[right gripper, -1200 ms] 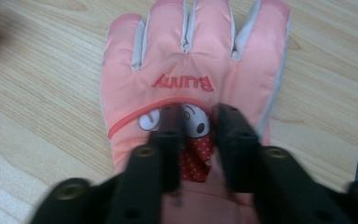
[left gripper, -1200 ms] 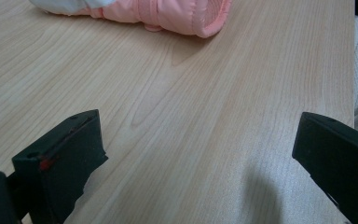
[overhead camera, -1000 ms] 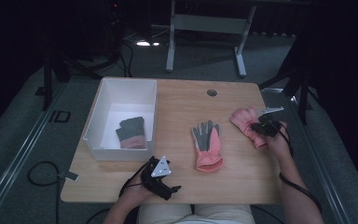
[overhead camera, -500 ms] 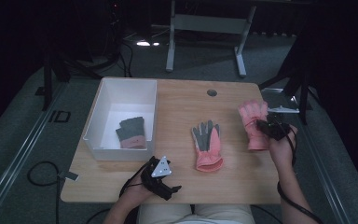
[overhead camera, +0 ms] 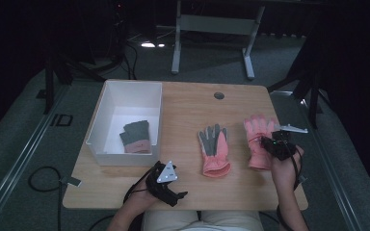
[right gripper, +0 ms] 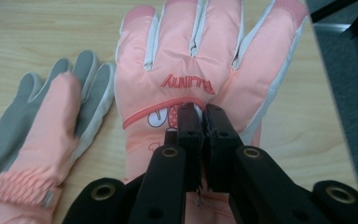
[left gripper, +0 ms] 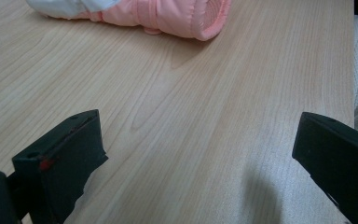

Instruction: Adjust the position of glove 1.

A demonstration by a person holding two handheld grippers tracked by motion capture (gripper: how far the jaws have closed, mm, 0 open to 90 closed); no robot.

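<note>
- One wooden table [overhead camera: 183,103] lies in front of me, the biggest thing here, and it bears everything else.
- One white bin [overhead camera: 107,113] stands on its left part; inside lies one grey glove with a pink cuff [overhead camera: 136,137], flat on the bottom.
- Two pink ski gloves lie on the bare wood to the right of the bin, so I count three gloves in all.
- The first, the grey-palmed pink glove [overhead camera: 214,149], lies palm up at the middle, fingers pointing away from me, touching nothing of mine.
- The second, the pink glove with red lettering [right gripper: 200,60], lies back up just beside it, near the right edge.
- My right tongs [right gripper: 204,114] are clamped almost fully together, pinching a fold of that glove's back fabric just under the lettering.
- My left tongs [left gripper: 196,144] stand wide apart over bare wood at the near edge, holding nothing; the grey-palmed glove's cuff lies well ahead of them.
</note>
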